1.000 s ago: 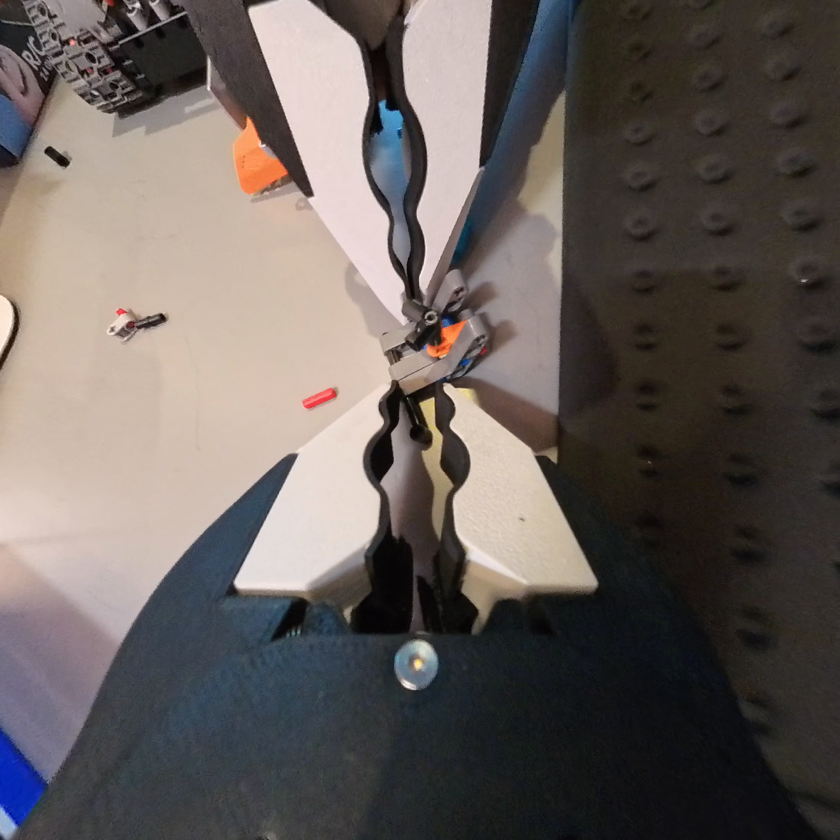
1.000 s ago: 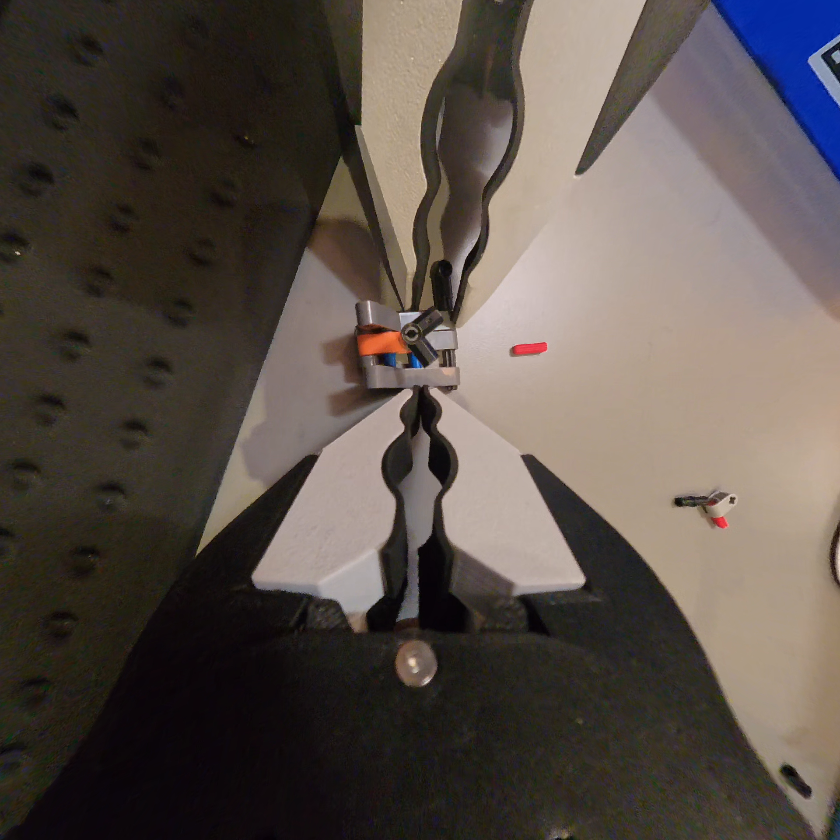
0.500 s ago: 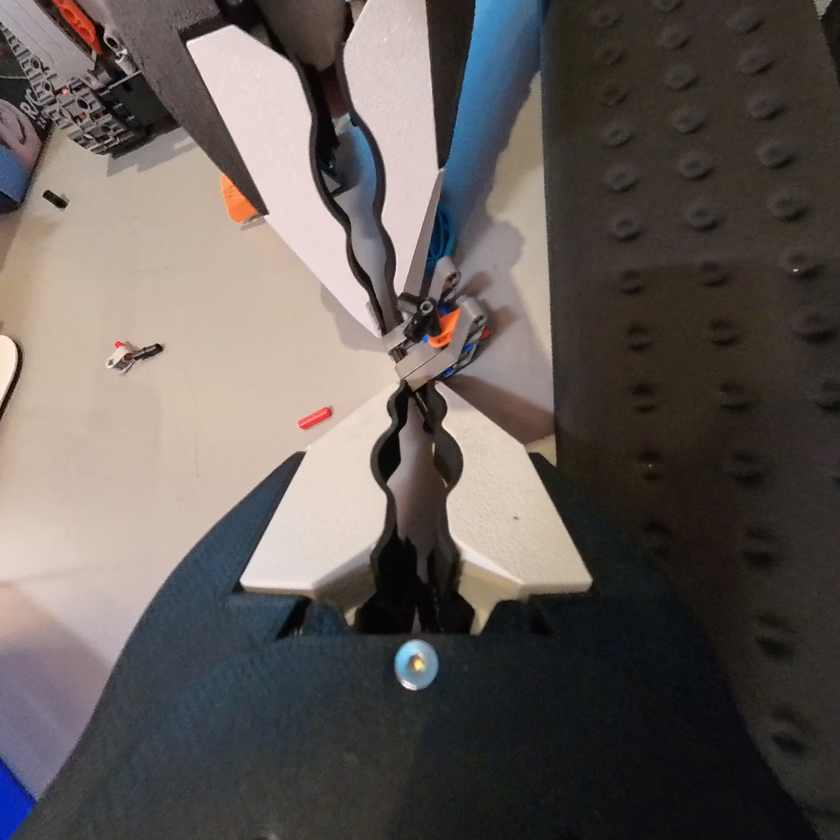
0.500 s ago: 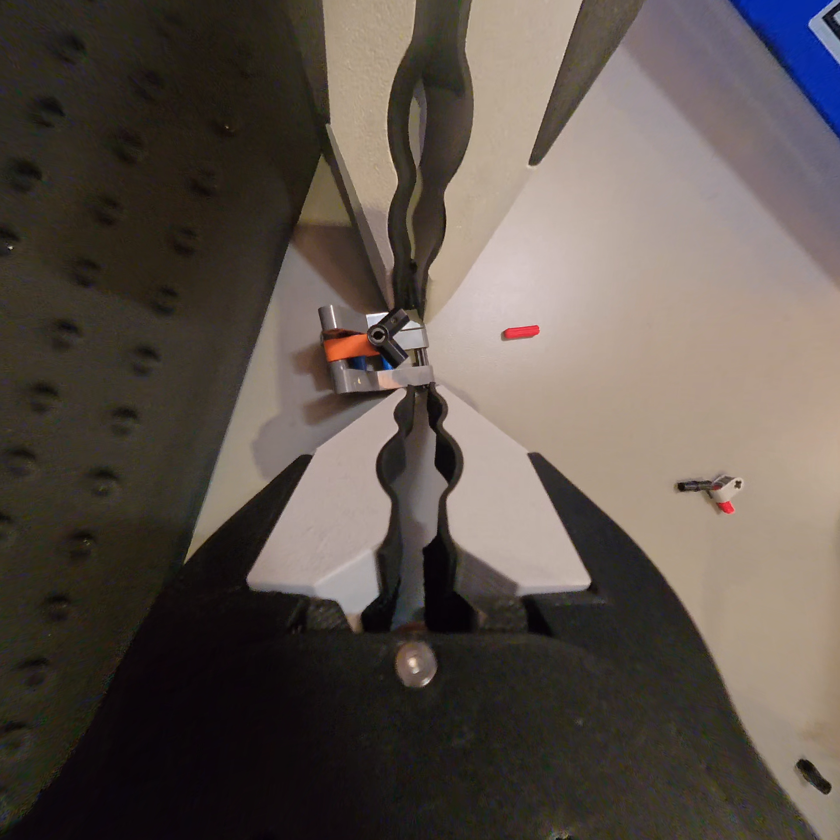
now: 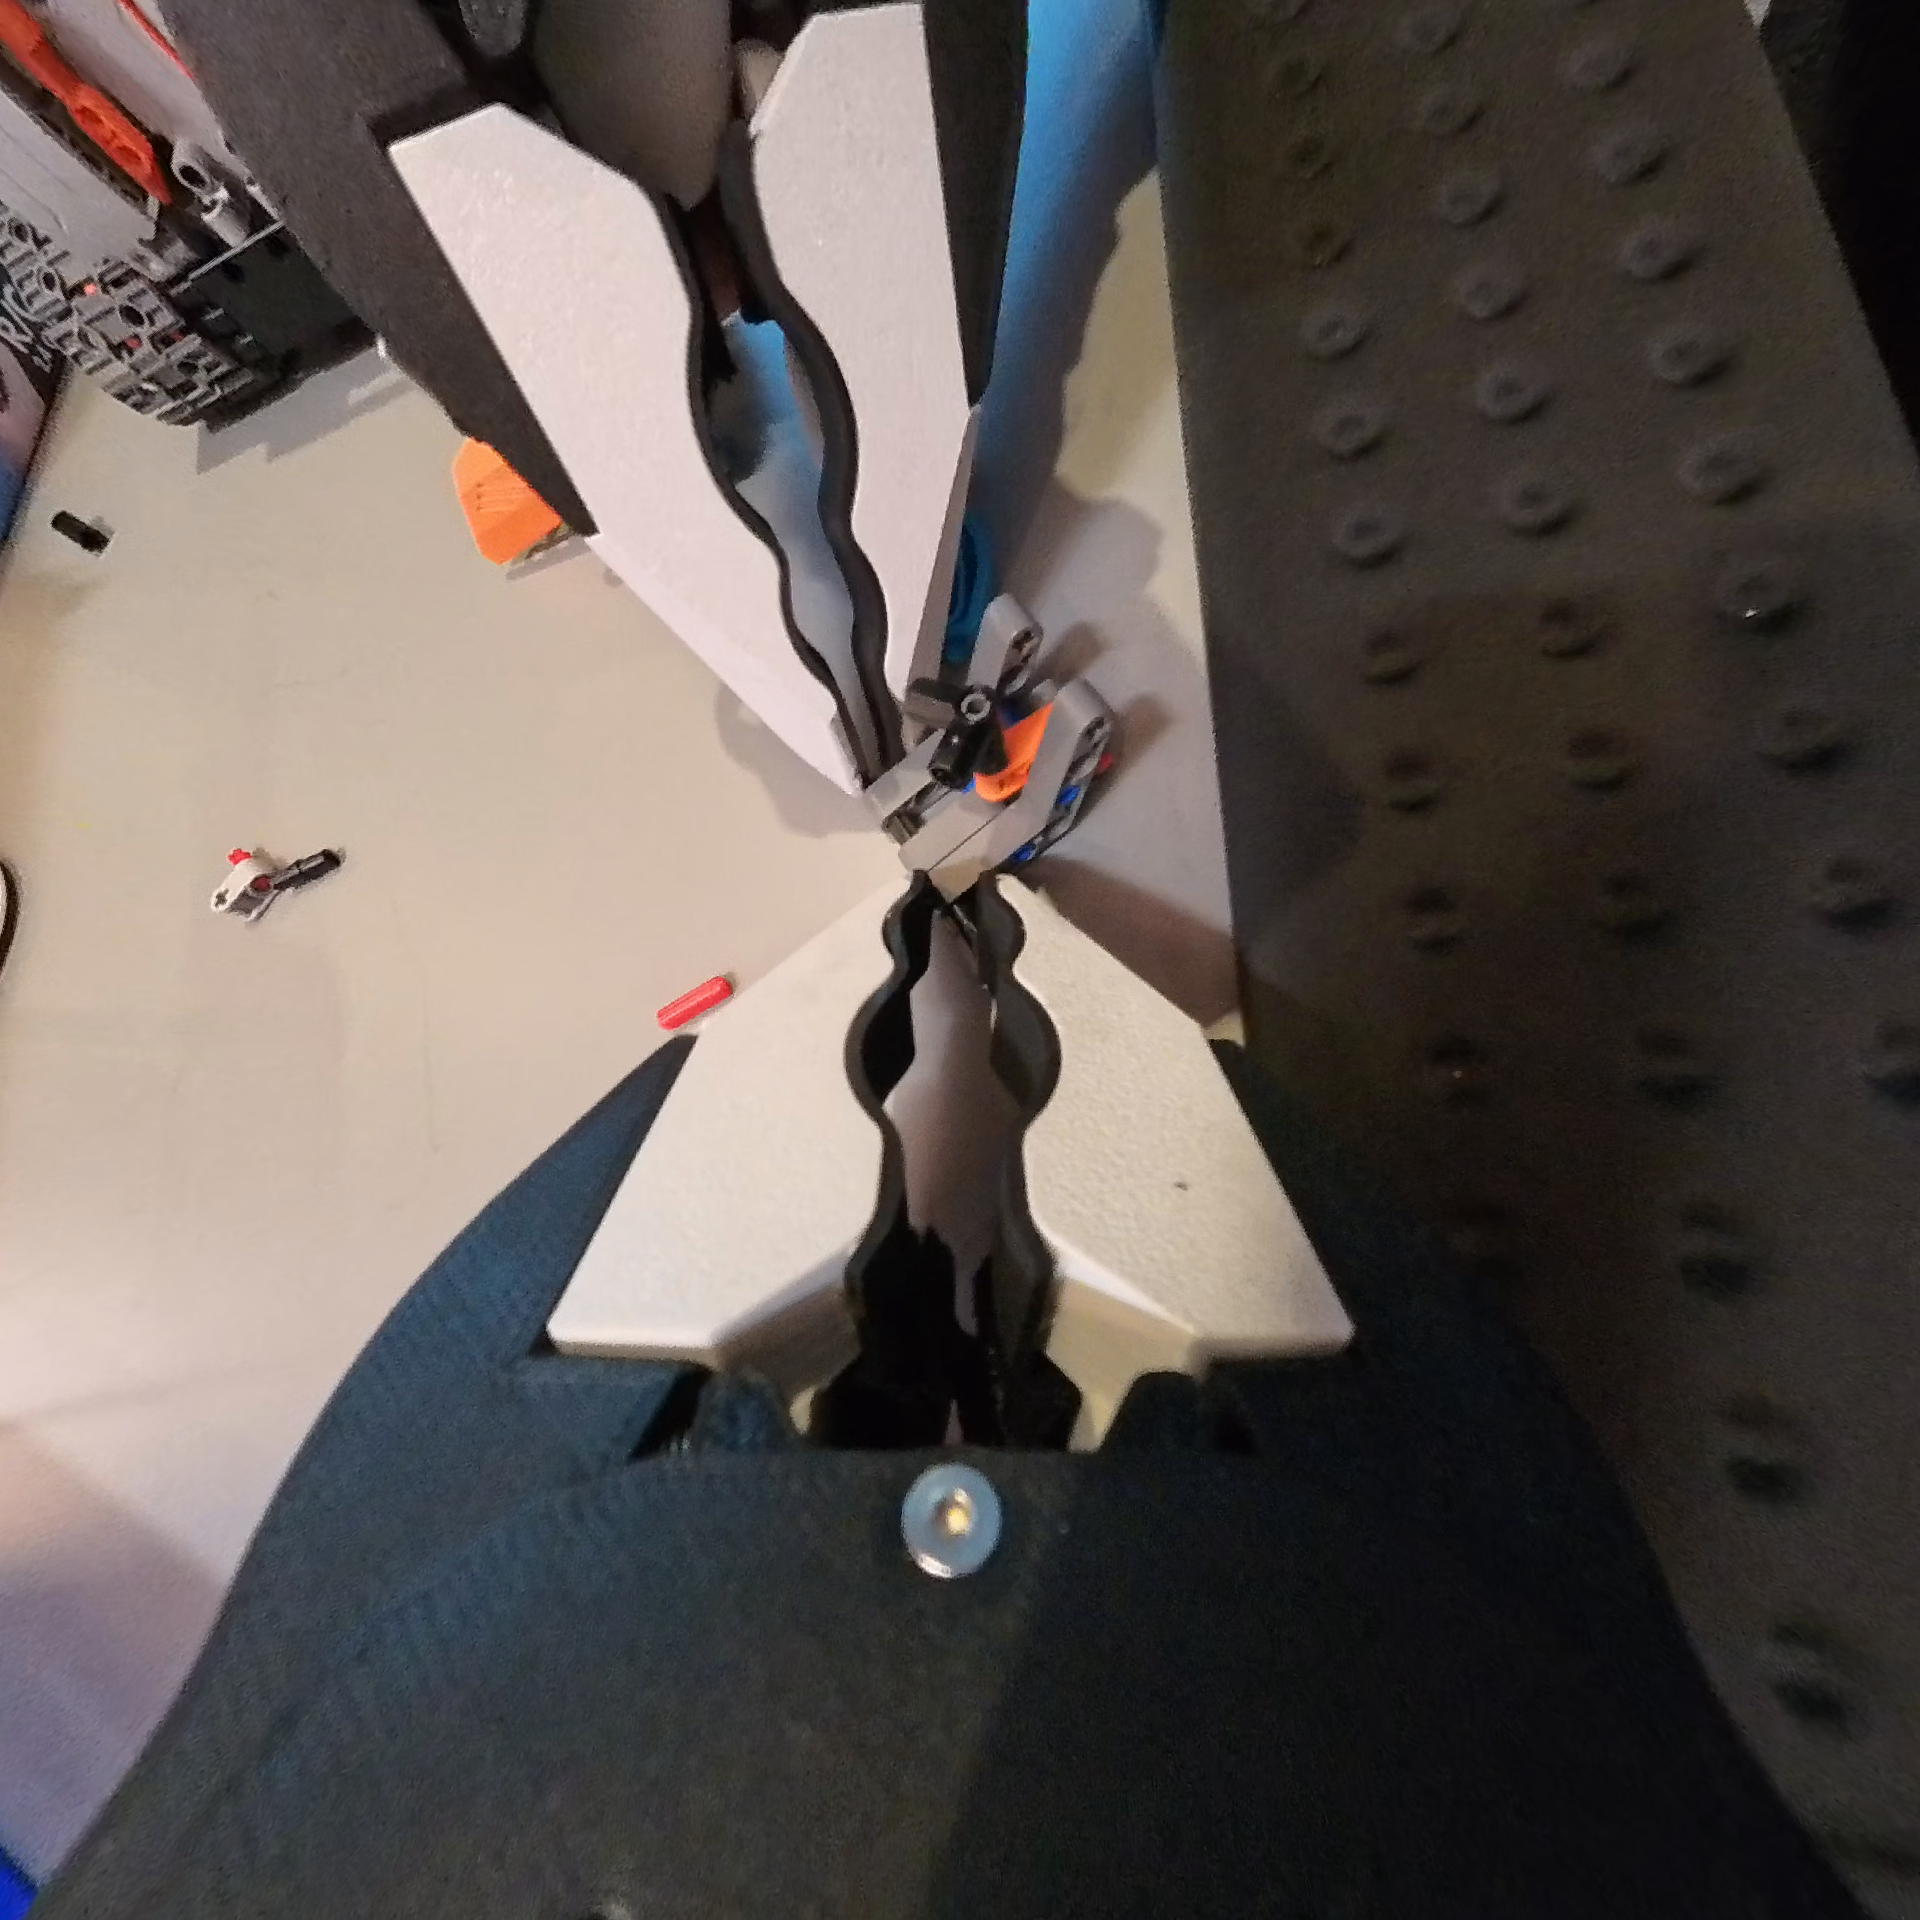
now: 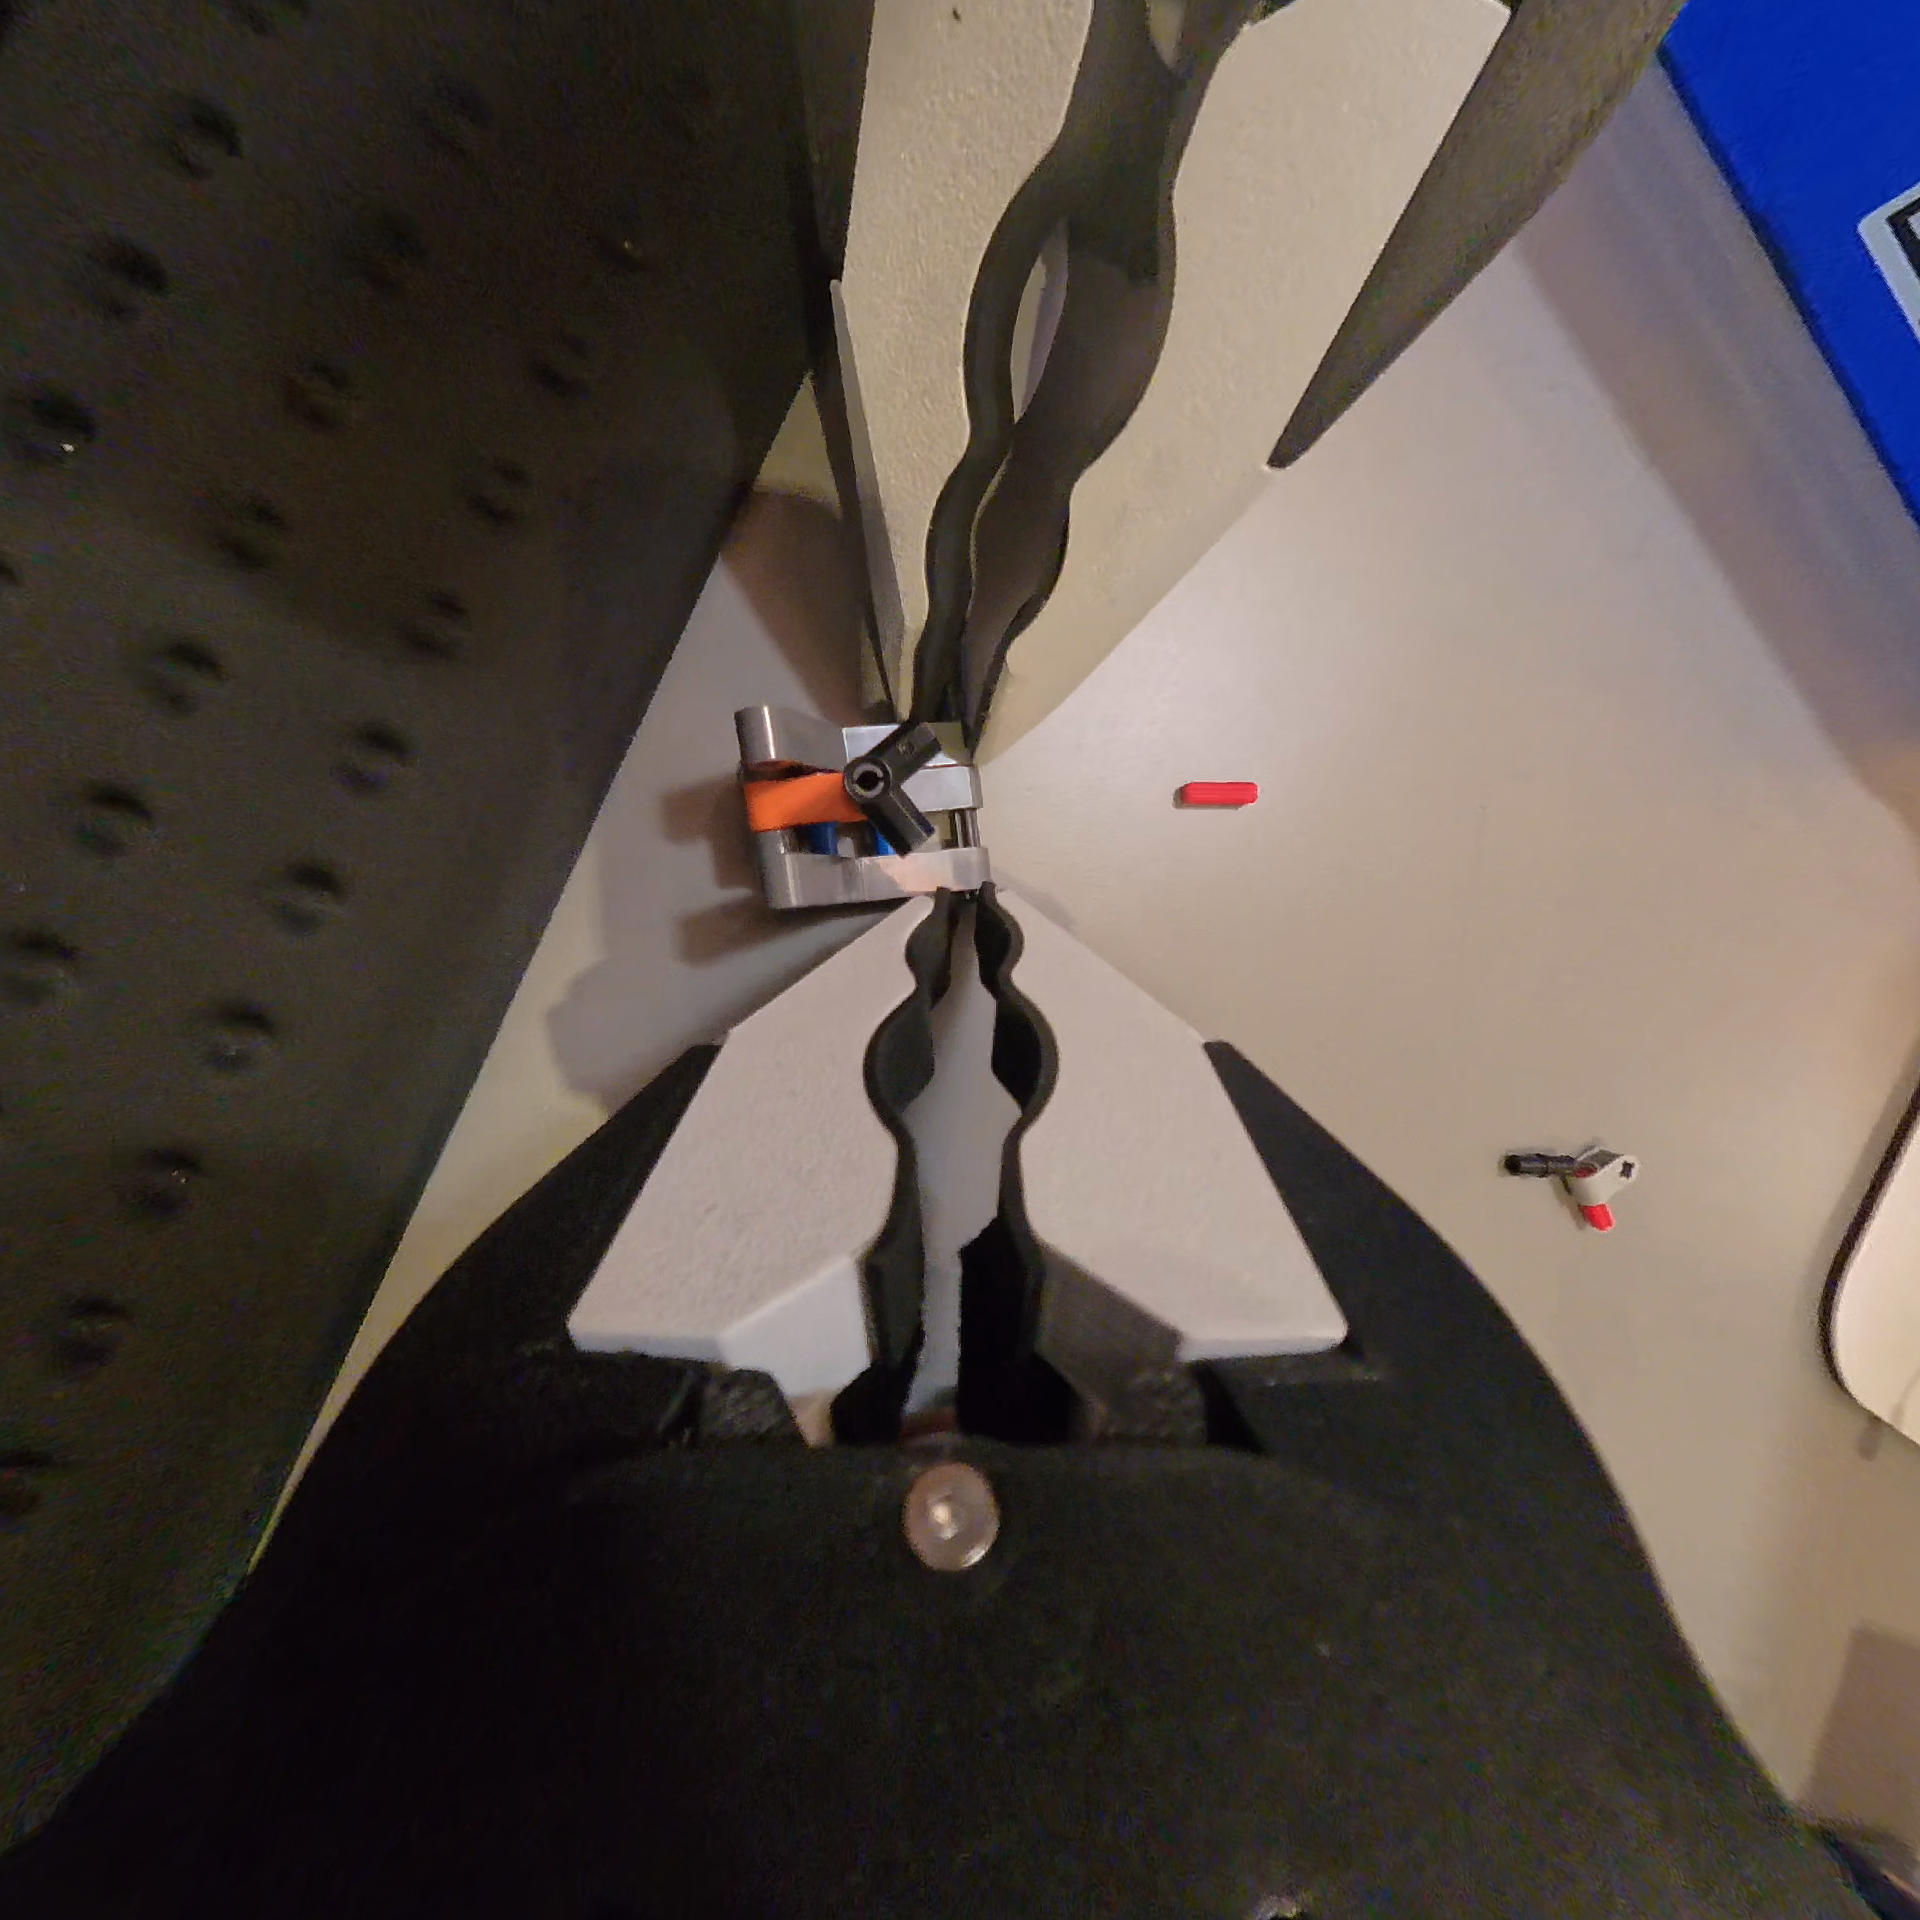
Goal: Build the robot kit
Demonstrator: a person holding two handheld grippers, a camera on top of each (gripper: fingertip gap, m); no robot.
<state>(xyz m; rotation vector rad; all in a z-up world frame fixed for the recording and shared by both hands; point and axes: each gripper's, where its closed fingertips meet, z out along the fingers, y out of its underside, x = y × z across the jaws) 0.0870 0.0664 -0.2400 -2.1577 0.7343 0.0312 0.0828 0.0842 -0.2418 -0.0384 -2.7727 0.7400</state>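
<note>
both grippers are meeting tip to tip over the pale tabletop (image 5: 312,1143), and a small grey building-brick assembly (image 5: 987,774) with an orange piece, blue pins and a black connector is sitting between them, up off the surface. the left gripper (image 5: 951,904) is showing its fingers drawn nearly together, pinching the near edge of the assembly. the right gripper (image 6: 961,899) is also showing its fingers closed to a thin slit, clamping the grey beam at the assembly's near edge.

the left wrist view is taking in things the other is missing: an orange brick (image 5: 499,499) lying behind the far gripper, a dark studded model (image 5: 135,301) at the top left corner and a short black pin (image 5: 81,530) near the left edge. the right wrist view alone is showing a blue box (image 6: 1808,197) at the upper right and a pale board (image 6: 1881,1299) at the right edge. both are catching the red pin (image 6: 1218,794) and the small white connector with a black axle (image 6: 1574,1174) lying loose, and a black dotted panel (image 6: 260,623) filling one side.

compared with a second ago, the black pin that was standing loose between the left fingers is no longer showing there, those fingers are sitting closer together, and the assembly is sitting shifted towards the dotted panel.
</note>
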